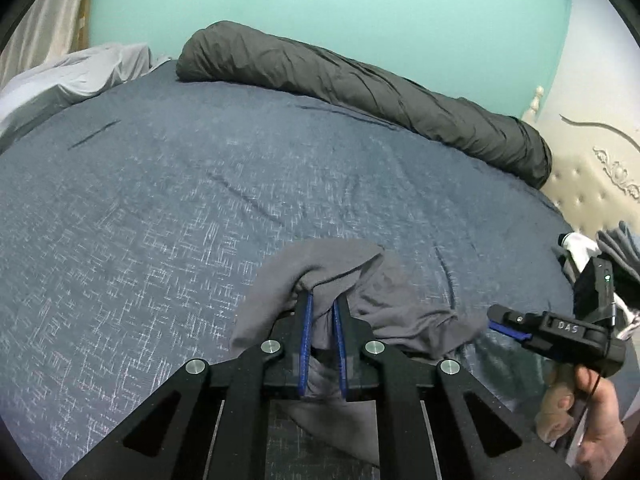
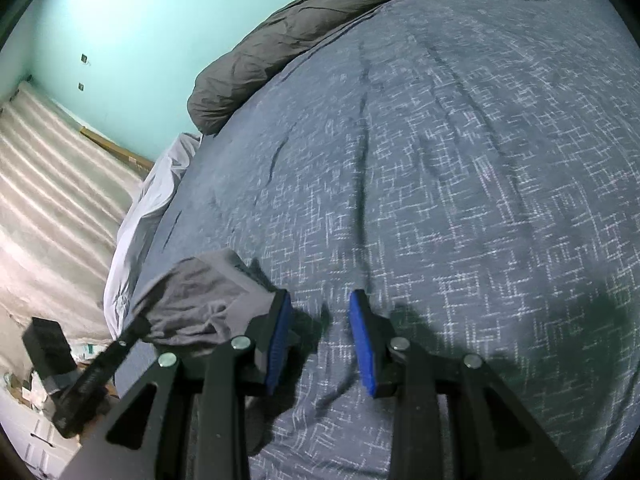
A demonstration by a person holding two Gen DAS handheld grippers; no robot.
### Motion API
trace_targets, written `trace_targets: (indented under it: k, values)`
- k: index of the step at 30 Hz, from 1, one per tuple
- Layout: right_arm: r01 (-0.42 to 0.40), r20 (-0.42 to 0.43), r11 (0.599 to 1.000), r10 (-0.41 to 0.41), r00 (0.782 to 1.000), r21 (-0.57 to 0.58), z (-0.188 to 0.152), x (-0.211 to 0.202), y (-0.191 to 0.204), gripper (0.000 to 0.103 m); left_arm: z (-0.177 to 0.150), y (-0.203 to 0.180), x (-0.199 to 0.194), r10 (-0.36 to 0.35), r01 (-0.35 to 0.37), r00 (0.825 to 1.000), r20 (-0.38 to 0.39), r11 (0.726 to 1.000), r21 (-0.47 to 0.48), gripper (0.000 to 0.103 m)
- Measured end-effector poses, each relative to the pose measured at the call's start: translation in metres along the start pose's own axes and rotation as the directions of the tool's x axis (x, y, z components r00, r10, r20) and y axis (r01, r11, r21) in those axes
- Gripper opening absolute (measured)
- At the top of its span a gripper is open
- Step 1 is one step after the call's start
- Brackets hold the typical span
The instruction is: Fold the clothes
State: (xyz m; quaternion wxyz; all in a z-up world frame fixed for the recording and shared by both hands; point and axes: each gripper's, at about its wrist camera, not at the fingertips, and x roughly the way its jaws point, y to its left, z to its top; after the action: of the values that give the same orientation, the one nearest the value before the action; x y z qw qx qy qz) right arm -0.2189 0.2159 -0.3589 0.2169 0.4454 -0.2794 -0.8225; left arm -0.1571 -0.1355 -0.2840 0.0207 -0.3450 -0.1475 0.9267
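At six o'clock on the blue bedspread (image 1: 160, 200), the left gripper (image 1: 322, 300) pinches a bunched grey garment (image 1: 400, 312) while the right gripper (image 2: 320, 304), at three o'clock, hangs spread and empty, so spreading the cloth flat likely needs a second corner hold.

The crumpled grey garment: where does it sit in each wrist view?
Left wrist view: crumpled grey garment at bottom centre, draped over the left gripper, which pinches it.
Right wrist view: lower left, beside the open right gripper.
Shared landmark: rolled dark grey duvet along the bed's far edge.
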Motion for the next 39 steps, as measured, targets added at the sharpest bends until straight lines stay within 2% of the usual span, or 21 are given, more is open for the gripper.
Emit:
trace_targets:
  k: [4,6,8,11,15,17,19,20,21,22,23,24,27,32,34,37,39]
  values:
    - [0.002,0.001,1.0,-0.002,1.0,-0.005,-0.001,0.0,0.004,0.03,0.005,-0.007,-0.002,-0.06,0.06,0.998,0.012,0.998,-0.003,0.011]
    - [0.004,0.005,1.0,-0.004,1.0,-0.007,-0.001,-0.001,0.004,0.03,0.005,-0.018,0.004,-0.151,0.151,0.988,-0.016,0.988,-0.025,0.011]
    - [0.009,0.01,1.0,-0.009,1.0,-0.008,0.0,-0.004,0.002,0.03,0.0,-0.029,0.012,-0.213,0.211,0.976,-0.051,0.977,-0.044,0.011]
    - [0.018,0.015,1.0,-0.018,1.0,-0.003,0.0,-0.01,-0.004,0.03,-0.008,-0.05,0.027,-0.295,0.289,0.95,-0.097,0.955,-0.072,0.011]
    - [0.031,0.02,1.0,-0.031,0.999,0.007,0.002,-0.019,-0.013,0.03,-0.014,-0.088,0.043,-0.372,0.371,0.917,-0.142,0.928,-0.036,0.011]
    - [0.023,0.017,1.0,-0.024,1.0,0.011,0.003,-0.022,-0.016,0.03,-0.019,-0.104,0.053,-0.421,0.419,0.89,-0.176,0.907,-0.046,0.011]
    - [0.014,0.013,1.0,-0.014,1.0,0.016,0.004,-0.024,-0.018,0.03,-0.029,-0.117,0.065,-0.453,0.45,0.857,-0.245,0.89,-0.072,0.011]
    - [0.009,0.011,1.0,-0.01,1.0,0.018,0.005,-0.025,-0.019,0.03,-0.034,-0.121,0.07,-0.446,0.444,0.854,-0.269,0.893,-0.073,0.015]
    - [0.005,0.009,1.0,-0.005,1.0,0.021,0.005,-0.026,-0.02,0.031,-0.038,-0.124,0.075,-0.43,0.43,0.856,-0.287,0.9,-0.067,0.021]
    - [0.0,0.007,1.0,0.0,1.0,0.023,0.006,-0.028,-0.021,0.034,-0.04,-0.124,0.076,-0.413,0.414,0.862,-0.295,0.908,-0.06,0.042]
    - [-0.005,0.005,1.0,0.004,1.0,0.026,0.006,-0.029,-0.022,0.037,-0.038,-0.119,0.072,-0.391,0.393,0.877,-0.28,0.918,-0.053,0.06]
    - [-0.009,0.003,1.0,0.009,1.0,0.028,0.007,-0.03,-0.023,0.041,-0.034,-0.112,0.067,-0.368,0.369,0.894,-0.256,0.928,-0.047,0.062]
    - [-0.021,-0.003,0.999,0.021,1.0,0.028,0.008,-0.032,-0.024,0.045,-0.024,-0.092,0.05,-0.295,0.294,0.938,-0.183,0.955,-0.031,0.063]
    - [-0.037,-0.054,0.999,0.035,0.998,-0.032,0.002,-0.018,-0.003,0.049,-0.008,-0.059,0.024,-0.152,0.152,0.986,-0.063,0.988,-0.012,0.063]
    - [-0.028,-0.092,0.997,0.021,0.996,-0.076,-0.004,-0.009,0.008,0.057,-0.007,-0.044,0.024,-0.089,0.088,0.994,-0.056,0.996,-0.021,0.063]
    - [-0.016,-0.135,0.992,-0.001,0.991,-0.127,-0.012,0.003,0.021,0.058,-0.011,-0.023,0.028,-0.045,0.04,0.996,-0.079,0.997,-0.068,0.063]
    - [-0.005,-0.159,0.99,-0.018,0.987,-0.141,-0.017,0.01,0.024,0.058,-0.013,-0.021,0.032,-0.023,0.017,0.995,-0.093,0.998,-0.067,0.063]
